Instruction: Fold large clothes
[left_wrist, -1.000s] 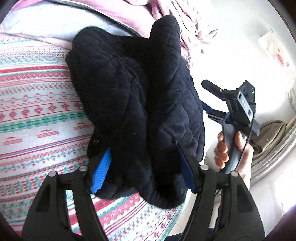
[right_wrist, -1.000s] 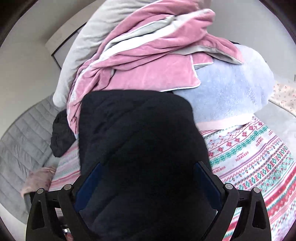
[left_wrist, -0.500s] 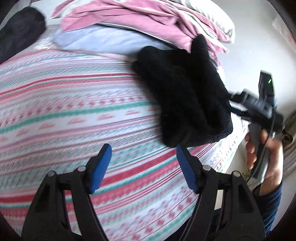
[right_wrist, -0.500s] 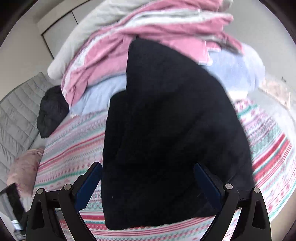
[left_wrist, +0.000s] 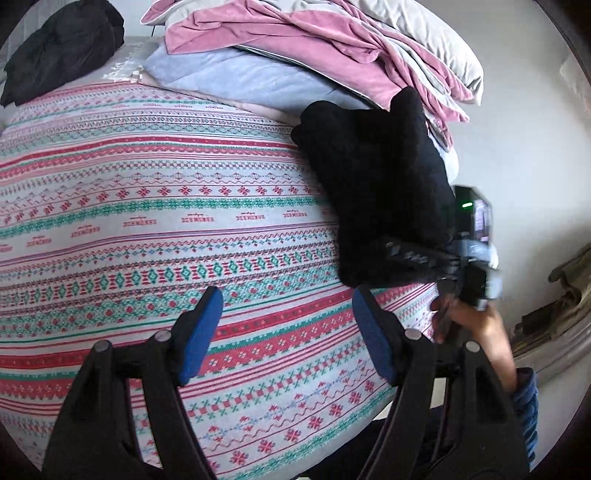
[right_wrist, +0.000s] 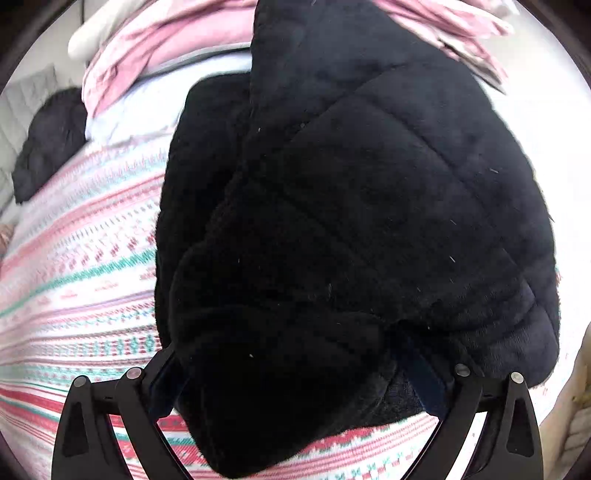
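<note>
Left wrist view: the left gripper (left_wrist: 288, 325) hangs wide open and empty above the patterned bedspread (left_wrist: 147, 221). The right gripper (right_wrist: 295, 373) grips the folded black quilted garment (right_wrist: 351, 221) near the bed's right edge. Risk: bulky layers may slip and unfold. Open room lies leftward.

A black quilted fleece garment (right_wrist: 351, 229) lies bunched and folded on the patterned bedspread (left_wrist: 147, 221).

Black quilted garment (right_wrist: 351, 221) bunched between right tool (right_wrist: 295, 373) fingers, over striped patterned bedspread (right_wrist: 74, 266)
</note>
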